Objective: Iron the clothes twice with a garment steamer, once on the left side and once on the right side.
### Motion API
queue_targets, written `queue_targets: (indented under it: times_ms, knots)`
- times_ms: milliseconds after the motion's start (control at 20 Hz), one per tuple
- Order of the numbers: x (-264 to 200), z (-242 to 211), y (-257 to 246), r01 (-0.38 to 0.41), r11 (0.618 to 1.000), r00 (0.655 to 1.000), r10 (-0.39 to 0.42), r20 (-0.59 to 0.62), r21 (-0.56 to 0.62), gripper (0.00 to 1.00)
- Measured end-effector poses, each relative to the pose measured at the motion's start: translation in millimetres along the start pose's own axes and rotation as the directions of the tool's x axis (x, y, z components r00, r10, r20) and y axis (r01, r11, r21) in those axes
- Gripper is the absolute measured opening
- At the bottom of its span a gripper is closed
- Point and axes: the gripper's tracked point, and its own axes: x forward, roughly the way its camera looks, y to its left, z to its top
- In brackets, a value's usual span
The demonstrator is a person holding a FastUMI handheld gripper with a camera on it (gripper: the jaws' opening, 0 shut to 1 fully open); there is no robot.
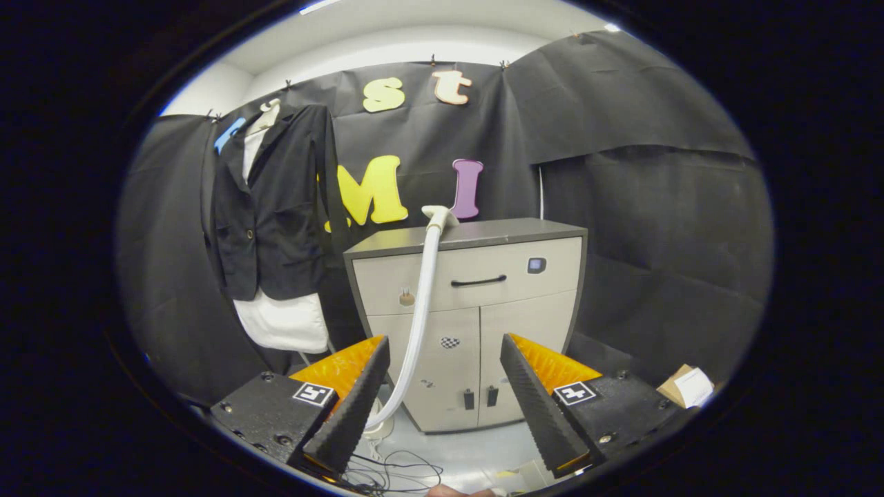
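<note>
My tongs (445, 345) are spread wide with nothing between the fingers, well back from everything. Just ahead, running up between them, is the steamer's hose (423, 304), rising from its base (378, 428) on the floor to the steamer head (439, 215), which rests on the cabinet (469, 304). Loose cables (394, 469) lie on the floor below the fingers. Beyond and off to the left, the jacket (271, 207) hangs on the booth wall over a white shirt (286, 321).

I judge nothing is started yet: I need the head first. The risks I see are grabbing the hose rather than the head, dragging it off the cabinet, or snagging the cables on the way in.
</note>
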Motion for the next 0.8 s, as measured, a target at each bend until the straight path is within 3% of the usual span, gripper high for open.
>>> queue_targets:
  times_ms: [400, 800]
  knots:
    - [-13, 12, 23, 0.023, 0.998, 0.999, -0.02, -0.044, 0.06, 1.0]
    - [64, 48, 28, -0.004, 0.988, 0.989, 0.026, -0.143, 0.151, 1.0]
